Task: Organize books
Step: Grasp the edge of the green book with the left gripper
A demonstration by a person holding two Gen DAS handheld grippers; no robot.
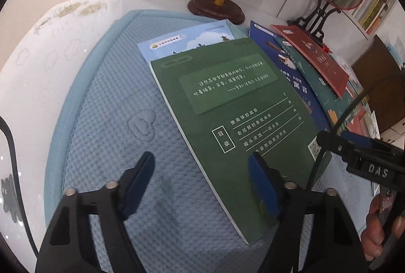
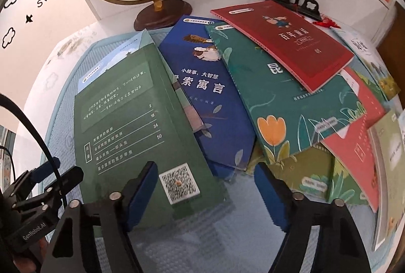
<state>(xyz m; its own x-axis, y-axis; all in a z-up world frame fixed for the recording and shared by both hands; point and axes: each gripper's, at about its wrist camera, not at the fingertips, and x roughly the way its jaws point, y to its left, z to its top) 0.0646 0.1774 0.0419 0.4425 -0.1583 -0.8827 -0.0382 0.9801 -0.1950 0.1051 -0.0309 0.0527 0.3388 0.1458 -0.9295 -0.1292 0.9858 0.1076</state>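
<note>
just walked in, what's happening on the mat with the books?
A person is sorting books with a handheld gripper in each hand. Both the left gripper and the right gripper are open over the near end of the dark green book, which lies back cover up on the blue mat, partly covering a light blue book. Neither grips it yet. To its right, a blue book, a teal flower book and a red book lie overlapping, unsorted.
</note>
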